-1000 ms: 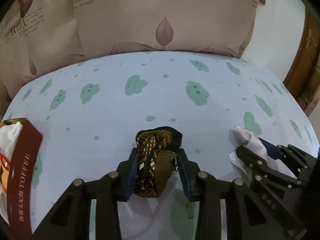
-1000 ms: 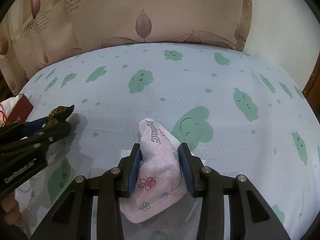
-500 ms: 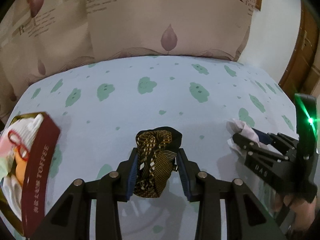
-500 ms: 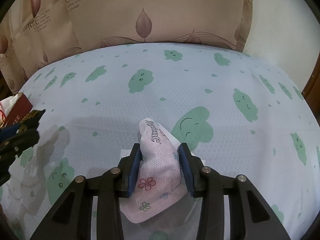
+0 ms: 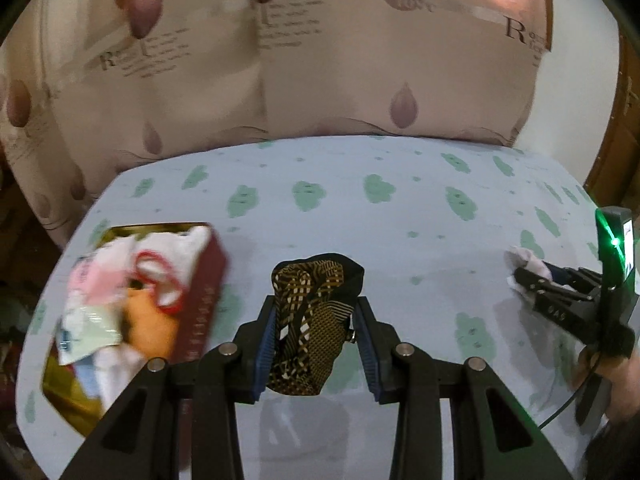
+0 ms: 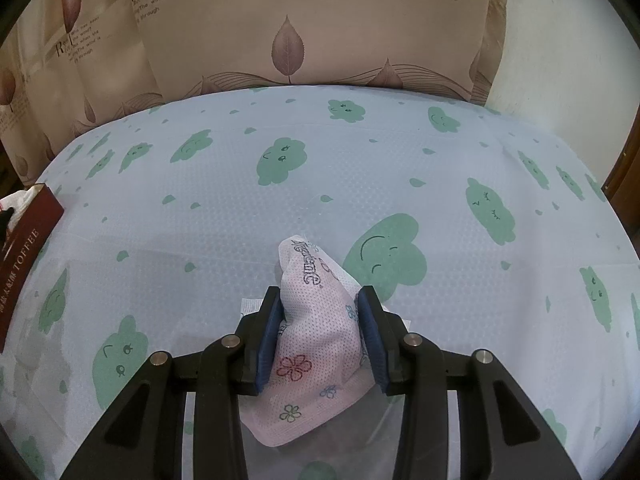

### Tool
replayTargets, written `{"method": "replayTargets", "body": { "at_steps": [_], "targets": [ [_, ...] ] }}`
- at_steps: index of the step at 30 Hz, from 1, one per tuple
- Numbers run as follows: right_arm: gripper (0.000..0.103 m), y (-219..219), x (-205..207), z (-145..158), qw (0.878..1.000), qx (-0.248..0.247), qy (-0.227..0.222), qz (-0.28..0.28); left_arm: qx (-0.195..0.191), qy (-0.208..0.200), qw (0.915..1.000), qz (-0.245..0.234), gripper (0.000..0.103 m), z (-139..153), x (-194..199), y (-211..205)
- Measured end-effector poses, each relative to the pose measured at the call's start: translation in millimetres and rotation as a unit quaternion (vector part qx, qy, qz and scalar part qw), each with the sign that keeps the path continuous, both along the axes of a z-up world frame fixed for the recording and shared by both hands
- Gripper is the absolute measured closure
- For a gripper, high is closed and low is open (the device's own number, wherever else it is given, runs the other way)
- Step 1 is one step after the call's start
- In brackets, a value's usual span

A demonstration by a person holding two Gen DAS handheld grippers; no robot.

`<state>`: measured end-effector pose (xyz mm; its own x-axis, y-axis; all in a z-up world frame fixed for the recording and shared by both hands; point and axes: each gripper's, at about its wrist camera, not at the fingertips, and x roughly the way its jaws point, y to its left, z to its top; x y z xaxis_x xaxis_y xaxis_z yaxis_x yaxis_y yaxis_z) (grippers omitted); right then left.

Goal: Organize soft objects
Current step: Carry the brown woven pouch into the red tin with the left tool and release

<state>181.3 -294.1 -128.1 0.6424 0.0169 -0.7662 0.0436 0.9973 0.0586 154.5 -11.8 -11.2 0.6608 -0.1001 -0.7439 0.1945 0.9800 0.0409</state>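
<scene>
My left gripper (image 5: 316,312) is shut on a black-and-gold patterned cloth (image 5: 312,320), held above the table. To its left stands a maroon toffee tin (image 5: 200,304), blurred, holding white, pink and orange soft items (image 5: 120,292). My right gripper (image 6: 320,308) is shut on a pink floral tissue pack (image 6: 316,336) low over the tablecloth. In the left wrist view the right gripper (image 5: 532,276) shows at the far right with the pink pack (image 5: 528,258) in it. The tin's edge (image 6: 24,248) appears at the far left of the right wrist view.
The table wears a pale blue cloth with green clouds (image 6: 280,156). Beige leaf-print curtains (image 6: 288,44) hang behind it. A wooden door frame (image 5: 616,128) stands at the right. A hand (image 5: 616,380) holds the right gripper's handle, which shows a green light (image 5: 612,240).
My left gripper has risen and swung left with the patterned cloth, bringing the toffee tin further into view. It has left the right wrist view. The right gripper has stayed still.
</scene>
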Motion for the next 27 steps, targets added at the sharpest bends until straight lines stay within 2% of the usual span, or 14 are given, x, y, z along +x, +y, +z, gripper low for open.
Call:
{"method": "replayTargets", "body": {
  "at_steps": [7,20,27],
  "targets": [
    [0.065,0.3,0.0,-0.2,1.0,0.0,0.0,0.0,0.021,-0.019,0.9988,0.041,0.066,13.5,-5.3,56.4],
    [0.065,0.7,0.2,-0.3,1.0,-0.001,0.001,0.0,-0.002,-0.019,0.9913,0.13,0.066,29.5,3.4,151.5],
    [0.065,0.7,0.3,-0.2,1.0,-0.002,0.001,-0.001,-0.021,-0.006,0.9875,0.156,0.066,28.9,3.7,188.1]
  ]
}}
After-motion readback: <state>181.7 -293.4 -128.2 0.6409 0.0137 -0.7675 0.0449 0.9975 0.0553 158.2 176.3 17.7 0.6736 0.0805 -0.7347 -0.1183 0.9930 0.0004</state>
